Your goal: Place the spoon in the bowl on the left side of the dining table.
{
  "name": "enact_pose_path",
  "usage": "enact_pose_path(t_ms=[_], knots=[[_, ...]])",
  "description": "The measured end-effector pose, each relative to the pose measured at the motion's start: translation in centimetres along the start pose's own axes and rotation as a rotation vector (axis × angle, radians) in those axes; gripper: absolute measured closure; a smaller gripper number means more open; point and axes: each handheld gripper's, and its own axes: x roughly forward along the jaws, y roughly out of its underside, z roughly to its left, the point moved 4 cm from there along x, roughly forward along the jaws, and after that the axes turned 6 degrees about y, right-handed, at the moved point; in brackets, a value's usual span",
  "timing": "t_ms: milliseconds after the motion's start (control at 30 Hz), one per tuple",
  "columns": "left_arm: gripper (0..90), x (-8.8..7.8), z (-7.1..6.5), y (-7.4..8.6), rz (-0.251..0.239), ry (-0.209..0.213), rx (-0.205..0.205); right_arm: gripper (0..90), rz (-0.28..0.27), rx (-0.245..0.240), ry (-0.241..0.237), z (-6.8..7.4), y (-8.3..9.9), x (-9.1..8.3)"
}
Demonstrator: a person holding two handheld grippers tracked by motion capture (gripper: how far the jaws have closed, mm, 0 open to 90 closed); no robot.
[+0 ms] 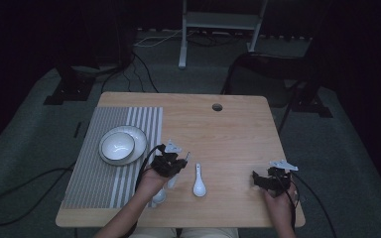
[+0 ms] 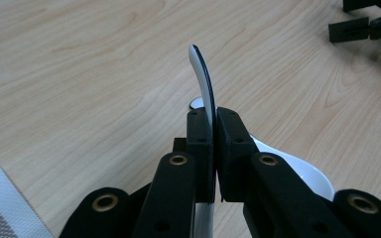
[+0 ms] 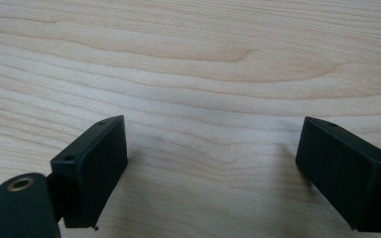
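My left gripper (image 1: 177, 162) hangs just above the table, right of the placemat, shut on a white spoon (image 1: 159, 196) by its handle. In the left gripper view the thin curved handle (image 2: 204, 82) sticks out past the shut jaws of my left gripper (image 2: 213, 116). A second white spoon (image 1: 199, 182) lies flat on the wood just to the right, and part of it (image 2: 302, 168) peeks out behind the jaws. My right gripper (image 1: 264, 177) rests near the table's front right corner. It (image 3: 213, 158) stands open over bare wood with nothing between the jaws.
A grey striped placemat (image 1: 99, 173) covers the table's left side, and on it a white plate (image 1: 138, 135) carries a white bowl (image 1: 117, 146). A round cable hole (image 1: 217, 107) sits near the far edge. Beyond the table are stand legs and cables on the floor.
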Motion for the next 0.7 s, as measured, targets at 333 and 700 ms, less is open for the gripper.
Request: enact_pose_path(t_ms=[333,700], knots=[[85.6,-2.4,0.8,-1.0,-0.058,-0.018,-0.006,12.0,-0.001,-0.001,0.0,0.0,0.0,0.0],[85.6,-4.8,2.7,-1.4,-0.094,-0.064,-0.018,12.0,0.0,0.0,0.0,0.0,0.0,0.0]])
